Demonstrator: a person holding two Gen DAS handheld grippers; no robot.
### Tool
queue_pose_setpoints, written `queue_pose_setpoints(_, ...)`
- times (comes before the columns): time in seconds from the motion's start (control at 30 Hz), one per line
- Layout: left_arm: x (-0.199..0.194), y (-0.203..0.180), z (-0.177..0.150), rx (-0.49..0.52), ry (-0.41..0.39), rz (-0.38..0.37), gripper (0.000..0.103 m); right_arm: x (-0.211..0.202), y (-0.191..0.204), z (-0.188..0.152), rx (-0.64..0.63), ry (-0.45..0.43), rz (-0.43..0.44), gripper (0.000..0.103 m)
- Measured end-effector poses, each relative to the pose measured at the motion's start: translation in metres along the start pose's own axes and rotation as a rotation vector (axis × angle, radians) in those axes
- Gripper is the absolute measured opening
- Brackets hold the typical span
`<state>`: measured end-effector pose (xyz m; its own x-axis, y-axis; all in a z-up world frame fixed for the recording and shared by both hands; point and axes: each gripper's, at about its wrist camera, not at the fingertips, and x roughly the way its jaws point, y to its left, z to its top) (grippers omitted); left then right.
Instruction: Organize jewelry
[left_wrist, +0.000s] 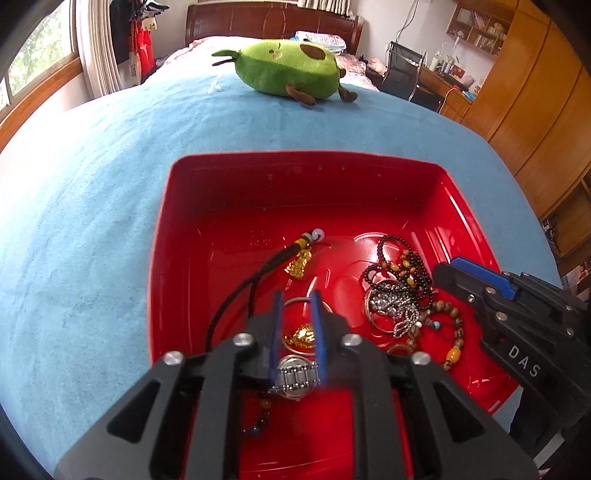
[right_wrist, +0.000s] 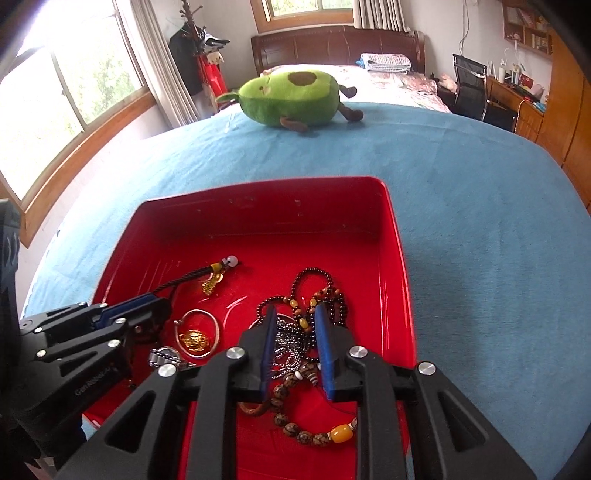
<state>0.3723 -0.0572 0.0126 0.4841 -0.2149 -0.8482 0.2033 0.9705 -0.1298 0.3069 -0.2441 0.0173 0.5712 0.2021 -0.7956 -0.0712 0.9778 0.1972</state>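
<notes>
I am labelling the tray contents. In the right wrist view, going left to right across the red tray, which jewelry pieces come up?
Inside the red plastic tray: black braided cord with a gold charm → thin ring bangle around a gold pendant → tangled heap of dark beaded strands and silver chain.

The red tray's (left_wrist: 166, 229) far half lies bare; tangled jewelry (right_wrist: 306, 332) crowds its near half.

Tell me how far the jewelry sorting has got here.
Done: every visible piece sits inside the red tray. In hand: nothing gripped; both pairs of fingers hang apart over it. Left: the beaded bracelets and silver chain are one tangle; the gold pendant and bangle lie loose.
</notes>
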Motion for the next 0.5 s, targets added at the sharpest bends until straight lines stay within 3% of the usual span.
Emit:
queue_pose_setpoints(0.43,-0.048,-0.005,-0.011,-0.002,-0.102,0.027,0.046,-0.036,0.006,-0.009,-0.004,-0.062,-0.019,0.037)
queue_pose_setpoints(0.5,-0.055,-0.004,-0.014,-0.007,-0.117,0.032,0.058,-0.043,0.007,-0.011,-0.005,-0.075,-0.027,0.045)
